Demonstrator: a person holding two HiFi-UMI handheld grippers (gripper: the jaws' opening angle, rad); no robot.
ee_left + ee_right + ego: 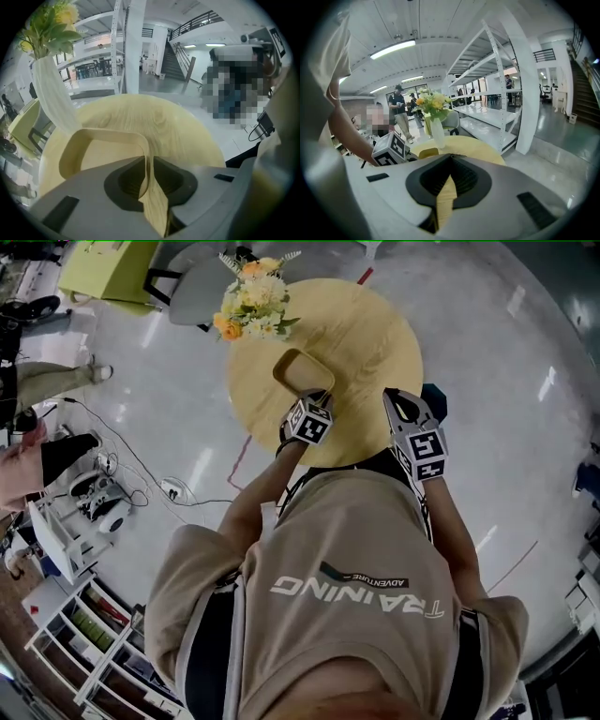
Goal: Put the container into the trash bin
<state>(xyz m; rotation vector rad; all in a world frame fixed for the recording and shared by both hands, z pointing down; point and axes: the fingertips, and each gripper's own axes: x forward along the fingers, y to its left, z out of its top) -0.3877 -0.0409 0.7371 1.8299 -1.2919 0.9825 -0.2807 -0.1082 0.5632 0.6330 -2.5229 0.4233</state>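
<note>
- Your left gripper [314, 395] [147, 159] reaches over the near edge of the round wooden table [366, 334] [154, 117]. Its jaws are pressed together on the thin side wall of the container [298, 371] [108, 133], at the near corner.
- The container is a shallow tan tray with rounded corners and an open top. It is over the table's left half, between the near edge and the vase of flowers [251, 301] [51, 93].
- You cannot tell whether the container's base rests on the tabletop or is just clear of it.
- The vase stands at the table's far left edge, apart from the container.
- Your right gripper [398, 397] [450, 157] is at the near right edge of the table [473, 145]. Its jaw tips meet and grip nothing; only tabletop shows through the slit behind them.
- The two grippers are side by side and well apart.
</note>
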